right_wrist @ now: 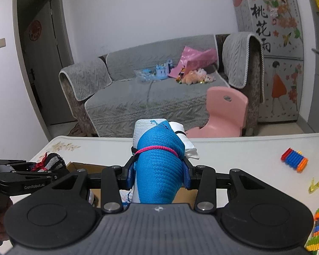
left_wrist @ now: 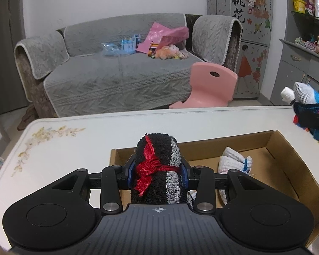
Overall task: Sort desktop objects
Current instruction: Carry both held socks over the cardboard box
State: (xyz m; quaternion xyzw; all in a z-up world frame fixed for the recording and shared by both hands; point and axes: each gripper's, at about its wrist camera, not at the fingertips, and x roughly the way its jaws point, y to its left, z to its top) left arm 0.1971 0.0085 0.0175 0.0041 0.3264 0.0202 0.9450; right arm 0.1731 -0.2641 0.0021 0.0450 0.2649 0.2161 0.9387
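My left gripper (left_wrist: 157,173) is shut on a rolled black-and-grey sock bundle (left_wrist: 159,159) tied with a red ribbon, held over the left part of an open cardboard box (left_wrist: 272,140). A white rolled bundle (left_wrist: 234,161) lies inside the box. My right gripper (right_wrist: 158,173) is shut on a blue-and-white sock roll (right_wrist: 159,165) bound by a pink band, above the box's near edge (right_wrist: 185,195). In the left wrist view the right gripper (left_wrist: 314,123) with its blue roll shows at the right edge. The left gripper (right_wrist: 32,172) with the black bundle (right_wrist: 51,161) appears at the left of the right wrist view.
The box rests on a white table (left_wrist: 74,148) with a flower print. A block of coloured bricks (right_wrist: 294,162), a yellow plastic piece (right_wrist: 318,186) and more bricks (right_wrist: 318,238) lie on the table to the right. A pink chair (left_wrist: 210,85) and grey sofa (left_wrist: 117,80) stand beyond.
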